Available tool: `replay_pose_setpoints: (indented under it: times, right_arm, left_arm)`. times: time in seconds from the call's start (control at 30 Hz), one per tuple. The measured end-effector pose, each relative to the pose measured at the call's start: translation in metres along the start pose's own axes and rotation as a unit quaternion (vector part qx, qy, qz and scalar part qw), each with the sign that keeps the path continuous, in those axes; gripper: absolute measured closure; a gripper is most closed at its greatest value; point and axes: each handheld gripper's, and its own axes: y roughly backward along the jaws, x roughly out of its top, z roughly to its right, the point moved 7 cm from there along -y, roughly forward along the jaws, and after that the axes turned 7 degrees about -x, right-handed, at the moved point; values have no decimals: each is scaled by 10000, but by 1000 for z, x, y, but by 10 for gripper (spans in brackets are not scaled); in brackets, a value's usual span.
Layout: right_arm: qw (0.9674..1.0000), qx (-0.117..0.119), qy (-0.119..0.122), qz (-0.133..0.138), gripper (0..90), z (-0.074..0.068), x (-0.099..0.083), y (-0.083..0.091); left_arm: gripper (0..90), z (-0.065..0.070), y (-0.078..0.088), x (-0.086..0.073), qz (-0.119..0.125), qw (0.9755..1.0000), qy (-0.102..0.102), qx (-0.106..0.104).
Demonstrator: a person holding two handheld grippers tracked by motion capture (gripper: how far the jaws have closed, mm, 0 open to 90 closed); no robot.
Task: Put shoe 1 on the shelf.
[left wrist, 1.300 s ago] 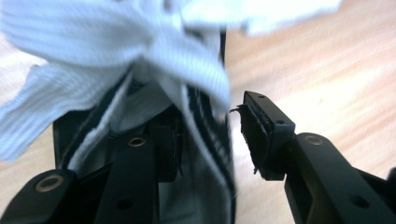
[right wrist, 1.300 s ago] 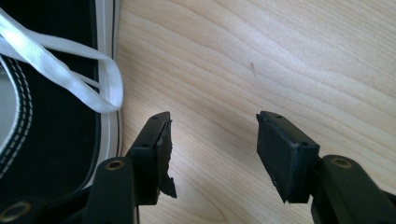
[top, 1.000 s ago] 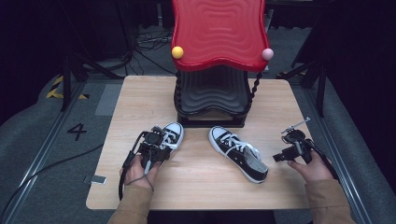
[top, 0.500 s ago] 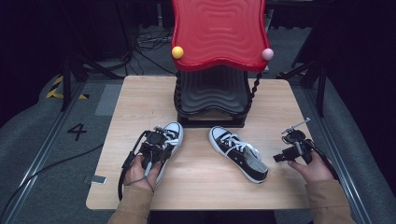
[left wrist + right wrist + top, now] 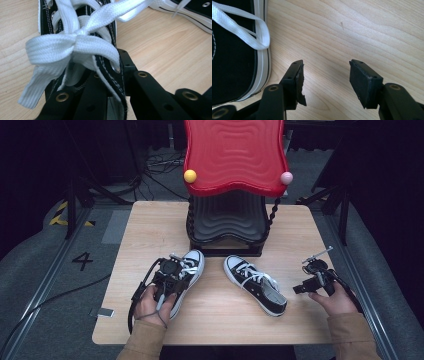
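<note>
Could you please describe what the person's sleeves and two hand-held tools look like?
Both sleeves are tan. The left tool and right tool are black, each trailing a black cable. Their jaws are black bars with brass-coloured rivets, and the right tool's pads look worn.

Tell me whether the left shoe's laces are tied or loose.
Tied. The left shoe has its white laces knotted in a bow, seen in the left gripper view just ahead of the black jaws.

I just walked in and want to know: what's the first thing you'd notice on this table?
The big wavy red plastic shelf top at the table's far edge, with a yellow ball on one corner and a pink ball on the other. In front lie two black canvas sneakers with white laces; the left gripper is clamped on the left sneaker.
</note>
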Motion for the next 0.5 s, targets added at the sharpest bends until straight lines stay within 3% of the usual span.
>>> replay_pose_setpoints:
  times: [0.5]
  right_arm:
    - [9998,-38,-201,-38,453,10,-18,4]
  left_arm:
    - [867,39,23,24,137,9985,-513,-102]
